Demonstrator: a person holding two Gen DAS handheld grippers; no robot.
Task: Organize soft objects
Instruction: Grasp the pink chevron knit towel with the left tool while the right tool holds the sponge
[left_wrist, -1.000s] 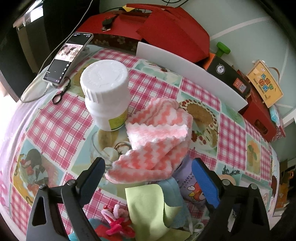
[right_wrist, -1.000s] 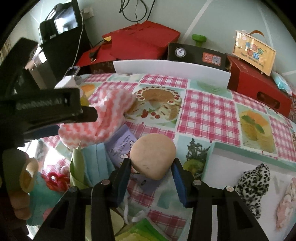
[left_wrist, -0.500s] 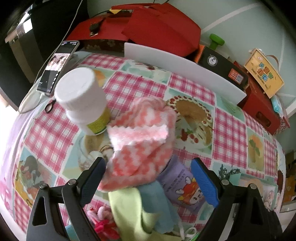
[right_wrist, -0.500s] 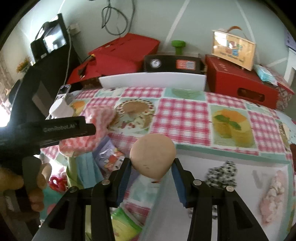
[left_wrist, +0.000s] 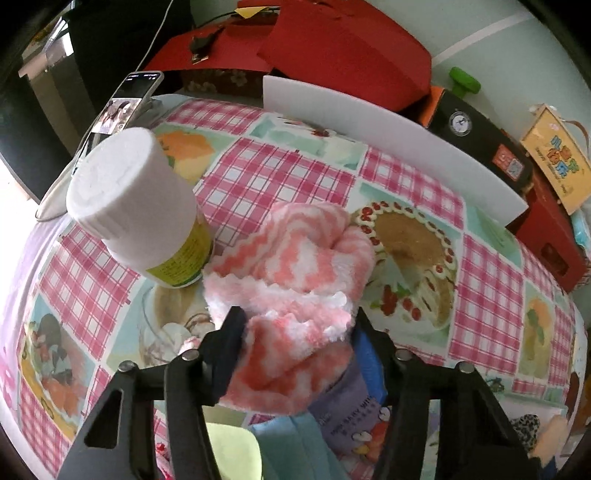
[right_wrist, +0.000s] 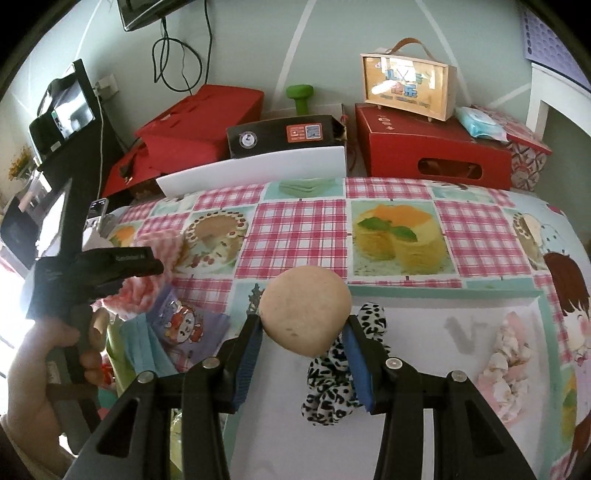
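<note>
- Cloth, fluffy with pink-and-white zigzag stripes and scalloped edges, sits bunched on the checked tablecloth just beside a white bottle.
- Left gripper is clamped on the cloth's near end.
- Right gripper pinches a tan, rounded sponge above the white tray, near a leopard-print scrunchie.

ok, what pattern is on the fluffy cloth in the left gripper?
Pink-and-white zigzag stripes on the fluffy cloth; clearest in the left wrist view.
</note>
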